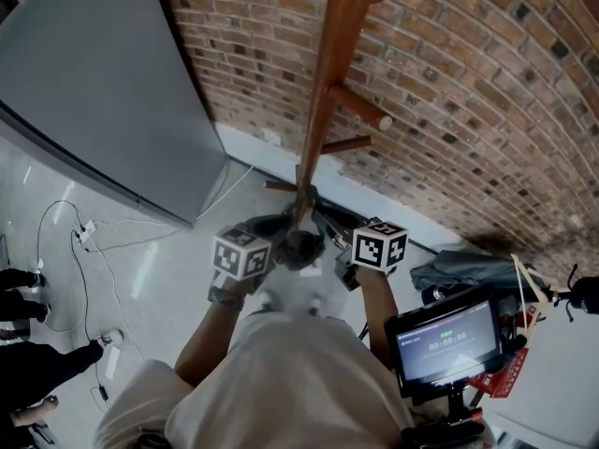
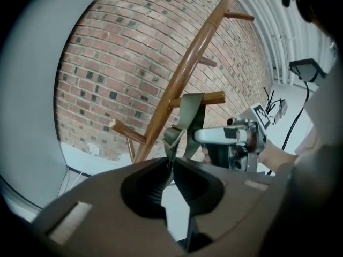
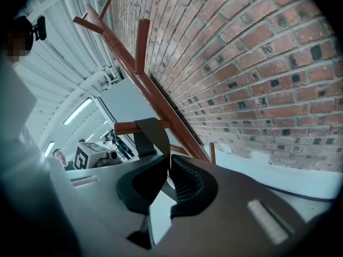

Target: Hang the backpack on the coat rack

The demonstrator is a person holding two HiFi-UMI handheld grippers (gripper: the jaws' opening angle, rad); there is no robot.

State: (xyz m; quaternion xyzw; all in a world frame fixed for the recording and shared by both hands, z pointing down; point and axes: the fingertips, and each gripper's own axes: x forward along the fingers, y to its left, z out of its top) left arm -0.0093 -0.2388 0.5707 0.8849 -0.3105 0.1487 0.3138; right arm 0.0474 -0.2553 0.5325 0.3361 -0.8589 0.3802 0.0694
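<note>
The wooden coat rack stands against the brick wall. A dark backpack hangs low at its pole, between my two grippers. Its olive strap is looped over a peg. My left gripper is shut on that strap just below its buckle. In the right gripper view the same strap drapes over a peg, and my right gripper is shut on it. Seen from the head, the left gripper and the right gripper flank the backpack. The left gripper view shows the right gripper's body close beside the strap.
A large grey panel leans left of the rack. Cables and a power strip lie on the white floor. A monitor on a rig and a grey bundle sit at the right. A person's shoes show at the left edge.
</note>
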